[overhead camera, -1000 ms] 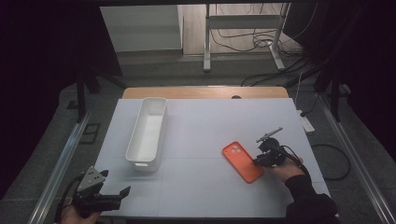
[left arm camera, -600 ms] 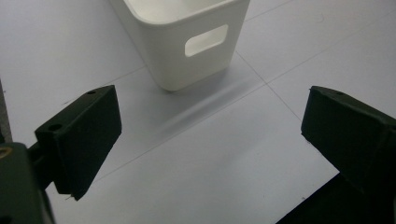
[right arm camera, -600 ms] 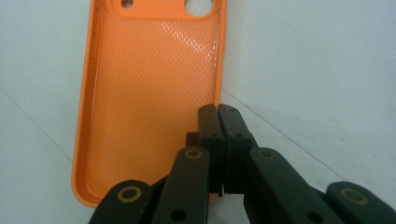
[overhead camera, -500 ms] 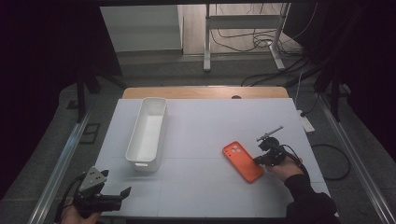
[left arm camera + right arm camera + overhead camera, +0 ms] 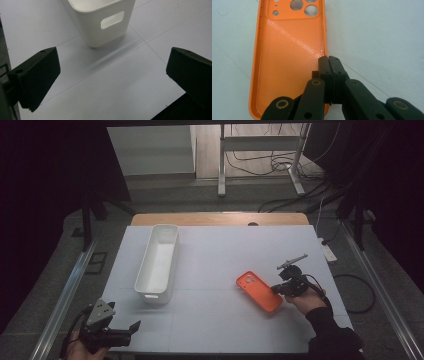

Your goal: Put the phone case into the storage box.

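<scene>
A lab-like recording room is suggested: a white-covered table [image 5: 220, 320] is ringed by black curtains [image 5: 50, 180], metal rails [image 5: 60, 305] are laid on the grey floor beside it, and loose cables [image 5: 260, 162] are seen beyond it.

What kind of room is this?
Probably a lab or workshop for recording tests: a white-topped table set up for the job, loose cables on the floor behind it, and dark curtains around it.
</scene>
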